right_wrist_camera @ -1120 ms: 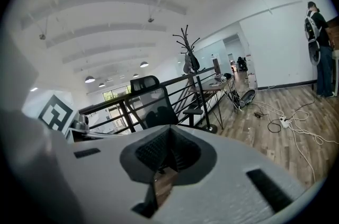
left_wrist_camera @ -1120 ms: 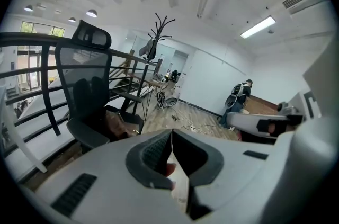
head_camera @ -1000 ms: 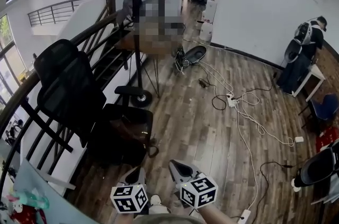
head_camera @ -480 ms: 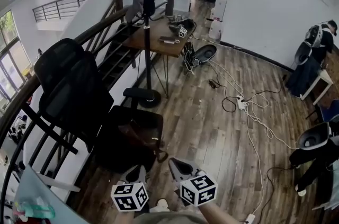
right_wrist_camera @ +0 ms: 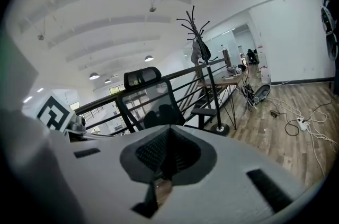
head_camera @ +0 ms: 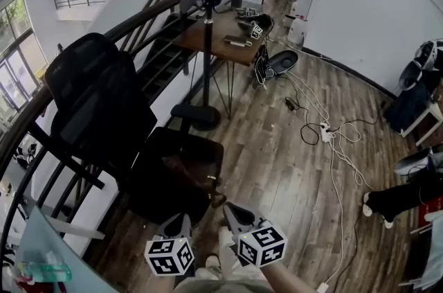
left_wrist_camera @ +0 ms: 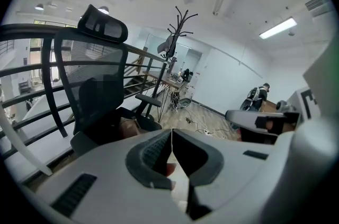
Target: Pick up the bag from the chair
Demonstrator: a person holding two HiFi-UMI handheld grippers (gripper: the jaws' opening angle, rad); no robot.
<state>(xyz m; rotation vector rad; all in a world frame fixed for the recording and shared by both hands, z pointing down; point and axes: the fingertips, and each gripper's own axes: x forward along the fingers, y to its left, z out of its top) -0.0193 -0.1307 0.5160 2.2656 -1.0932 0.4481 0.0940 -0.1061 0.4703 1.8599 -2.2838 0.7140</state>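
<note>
and we're closing in. over the last second the chair (head_camera: 97,98) has grown in the head view and slid toward the middle. the brown bag (head_camera: 185,170) on its seat now lies just ahead of the left tongs (head_camera: 178,224), ahead and a little left of the right tongs (head_camera: 234,212). the coat stand (head_camera: 206,42) and the wooden table (head_camera: 223,42) far beyond the tongs have drawn nearer too, so this looks like walking in, not reaching.

the tongs themselves have barely shifted in the frame: low, side by side, marker cubes up, tips aimed at the chair. in the left gripper view the two jaws are pressed tip to tip with nothing between them. the chair and a sliver of the brown bag show beyond the tips, off to the left. the right gripper view tells the same story, jaws together and empty. there the chair back stands straight beyond the tips, and the bag is hidden below the tongs' own body.

what that means: the approach looks nearly done, the pick not begun. neither pair touches the bag. one pair will have to spread its jaws and drop toward the seat. a loop, seemingly a strap, hangs off the seat edge nearest the tongs, and that looks like the easiest bite. the bag looks soft, so it may sag when lifted.
</note>
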